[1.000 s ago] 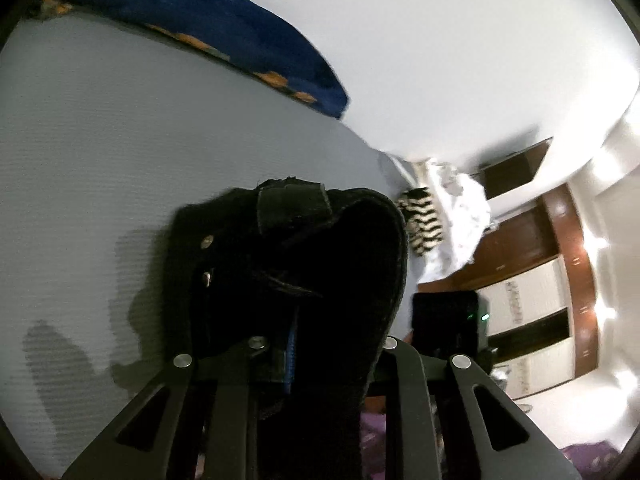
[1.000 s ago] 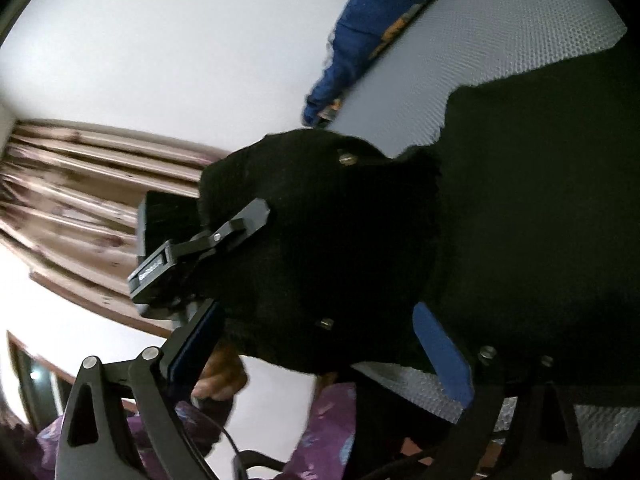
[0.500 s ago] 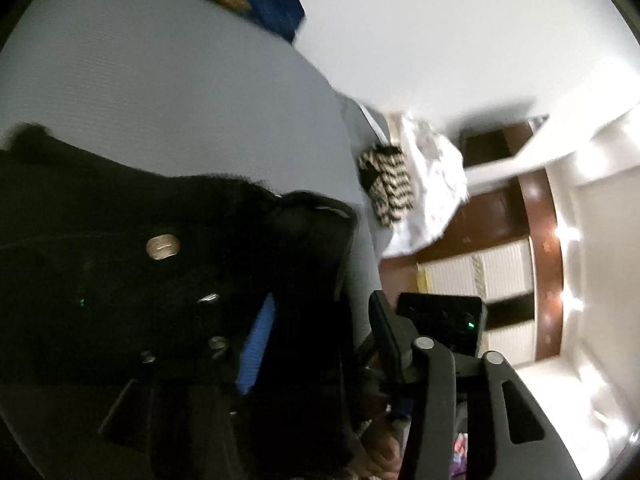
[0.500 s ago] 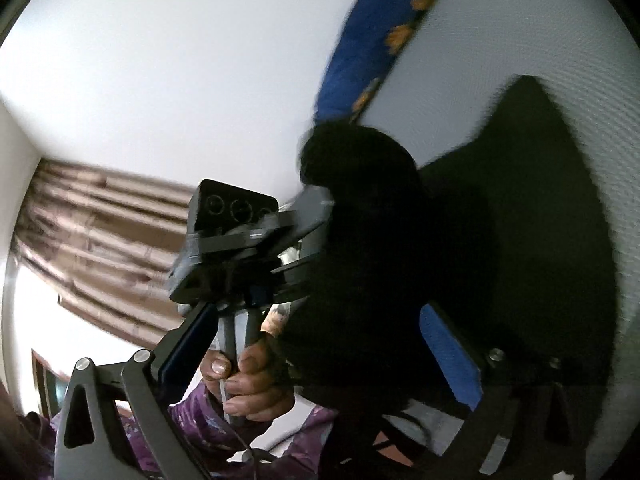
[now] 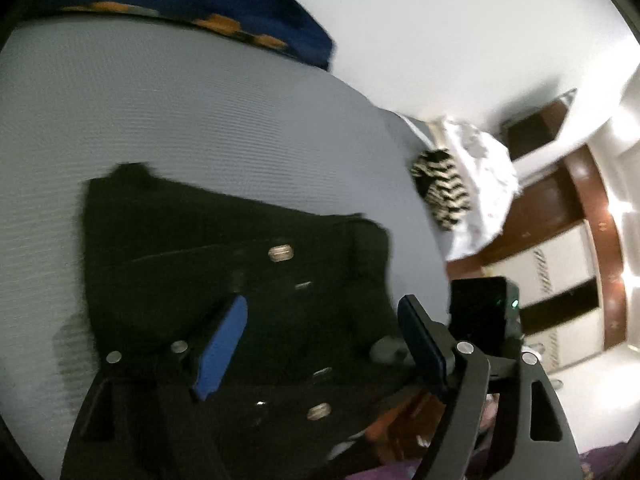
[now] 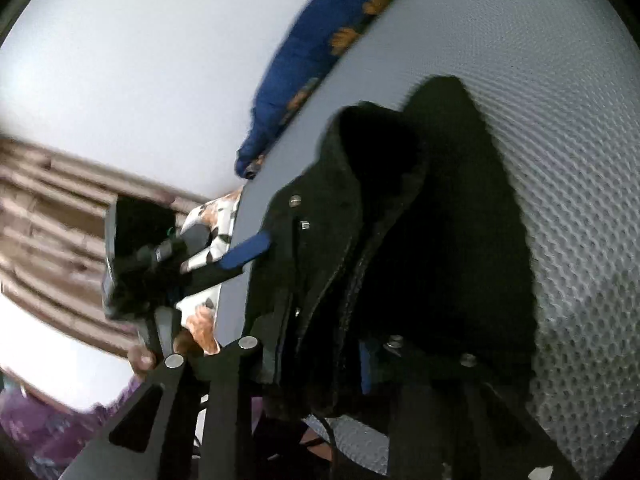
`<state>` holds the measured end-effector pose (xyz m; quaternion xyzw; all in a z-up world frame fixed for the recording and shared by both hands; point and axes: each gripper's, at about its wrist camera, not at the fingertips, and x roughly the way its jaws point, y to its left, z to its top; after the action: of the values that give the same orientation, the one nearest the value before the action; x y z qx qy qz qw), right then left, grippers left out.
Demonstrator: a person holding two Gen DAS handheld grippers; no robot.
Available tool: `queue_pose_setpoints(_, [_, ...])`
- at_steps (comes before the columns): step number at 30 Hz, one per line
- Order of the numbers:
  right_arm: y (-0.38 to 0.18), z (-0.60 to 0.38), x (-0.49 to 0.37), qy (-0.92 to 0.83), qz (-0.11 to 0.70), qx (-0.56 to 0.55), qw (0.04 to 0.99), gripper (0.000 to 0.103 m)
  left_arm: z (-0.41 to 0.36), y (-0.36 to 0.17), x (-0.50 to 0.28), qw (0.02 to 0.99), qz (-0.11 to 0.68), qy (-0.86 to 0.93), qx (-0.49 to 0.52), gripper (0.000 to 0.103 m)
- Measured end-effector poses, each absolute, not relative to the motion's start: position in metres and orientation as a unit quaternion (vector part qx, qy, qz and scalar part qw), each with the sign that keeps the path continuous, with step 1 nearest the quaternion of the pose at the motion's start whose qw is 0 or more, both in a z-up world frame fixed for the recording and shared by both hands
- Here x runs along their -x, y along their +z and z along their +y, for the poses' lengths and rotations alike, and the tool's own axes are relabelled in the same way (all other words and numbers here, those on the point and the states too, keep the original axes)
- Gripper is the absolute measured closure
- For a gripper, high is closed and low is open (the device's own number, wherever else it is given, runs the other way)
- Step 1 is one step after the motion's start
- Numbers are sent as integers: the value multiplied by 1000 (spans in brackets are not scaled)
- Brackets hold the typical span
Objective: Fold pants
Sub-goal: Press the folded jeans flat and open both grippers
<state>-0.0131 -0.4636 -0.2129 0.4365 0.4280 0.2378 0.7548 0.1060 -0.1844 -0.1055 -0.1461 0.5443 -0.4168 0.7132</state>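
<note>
Black pants lie folded on the grey mesh bed surface, with metal studs showing. My left gripper is open just above the pants, its blue-padded fingers spread wide and holding nothing. In the right wrist view the pants are bunched with a raised fold at the top. My right gripper is shut on the pants' near edge; cloth hides most of its fingers, with a blue pad just visible. The left gripper shows at the left there.
A blue pillow with orange flowers lies at the far edge of the bed. A black-and-white patterned cloth and white bedding sit at the right corner. A wooden wardrobe stands beyond. Curtains hang at the left.
My left gripper has let go of the pants and opened, and the cloth it held now lies flat. My right gripper still grips the pants, which have dropped lower onto the bed.
</note>
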Motion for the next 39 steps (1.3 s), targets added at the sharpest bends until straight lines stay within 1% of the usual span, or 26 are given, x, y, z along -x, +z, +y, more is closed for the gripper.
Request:
queue_pose_setpoints(2, [-210, -466, 13, 227, 428, -435, 759, 83, -177, -111, -106, 718, 542, -408, 153, 25])
queue_pose_setpoints(9, [-188, -479, 20, 201, 407, -407, 793, 86, -181, -115, -97, 730, 527, -411, 145, 25])
queue_pose_setpoints(11, [-196, -492, 22, 182, 405, -419, 792, 87, -190, -116, -94, 732, 522, -418, 130, 25])
queue_pose_setpoints(13, [-215, -507, 22, 171, 402, -456, 775, 88, -200, -121, -91, 734, 522, -423, 103, 25])
queue_pose_setpoints(16, [-237, -510, 26, 167, 412, -474, 760, 88, -208, -126, -86, 742, 513, -426, 71, 25])
queue_pose_setpoints(18, [-236, -512, 26, 173, 401, -485, 758, 88, -209, -126, -85, 743, 509, -428, 68, 25])
queue_pose_setpoints(22, [-221, -511, 27, 178, 390, -474, 769, 88, -202, -121, -88, 759, 496, -416, 70, 25])
queue_pose_setpoints(25, [-236, -508, 24, 168, 406, -478, 761, 88, -202, -132, -93, 754, 498, -423, 67, 25])
queue_pose_setpoints(28, [-250, -512, 26, 173, 394, -503, 750, 89, -205, -138, -91, 758, 490, -427, 60, 25])
queue_pose_setpoints(30, [-245, -510, 27, 169, 391, -500, 754, 82, -209, -132, -87, 766, 486, -419, 44, 25])
queue_pose_setpoints(32, [-231, -508, 28, 146, 389, -484, 770, 67, -212, -125, -82, 778, 476, -409, 26, 25])
queue_pose_setpoints(33, [-222, -505, 28, 128, 383, -475, 782, 61, -213, -121, -79, 787, 470, -399, 13, 25])
queue_pose_setpoints(34, [-205, -507, 36, 100, 367, -459, 803, 53, -214, -113, -75, 805, 455, -380, -6, 25])
queue_pose_setpoints(37, [-155, -497, 51, 65, 333, -394, 854, 45, -208, -94, -63, 848, 401, -346, -27, 25])
queue_pose_setpoints(39, [-123, -475, 58, 54, 322, -332, 885, 35, -204, -85, -57, 872, 375, -311, -38, 22])
